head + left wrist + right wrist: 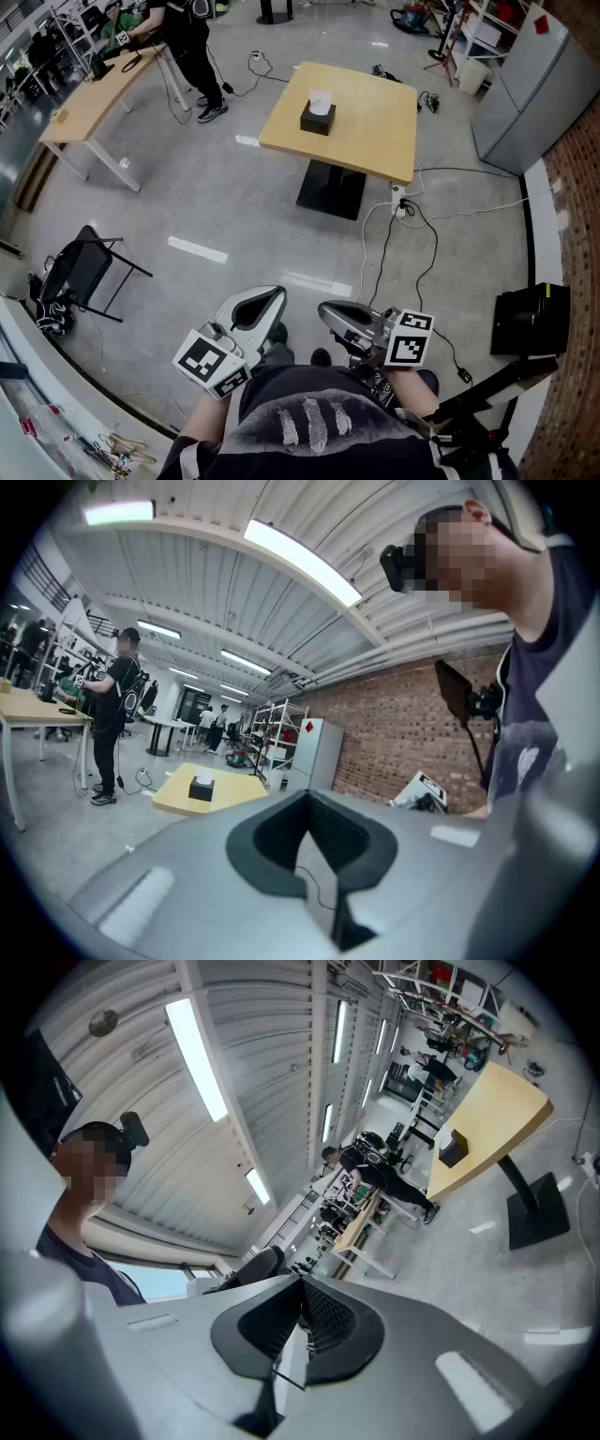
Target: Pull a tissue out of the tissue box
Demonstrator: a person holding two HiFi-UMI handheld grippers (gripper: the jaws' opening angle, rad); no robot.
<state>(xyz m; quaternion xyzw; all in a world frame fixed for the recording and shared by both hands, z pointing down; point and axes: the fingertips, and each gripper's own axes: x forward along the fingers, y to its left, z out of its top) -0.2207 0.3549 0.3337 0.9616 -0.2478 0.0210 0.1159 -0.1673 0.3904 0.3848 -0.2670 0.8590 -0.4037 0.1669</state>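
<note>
Tissue box (318, 119) sits on the desk (375, 131), white tissue (321, 99) standing up from its top slot. Left claw (277, 294) and right claw (324, 309) both closed, nothing held, kept near the body. Box lies at 12 o'clock, well apart across open floor. Right claw lines up slightly better. Approach needed first.
</note>
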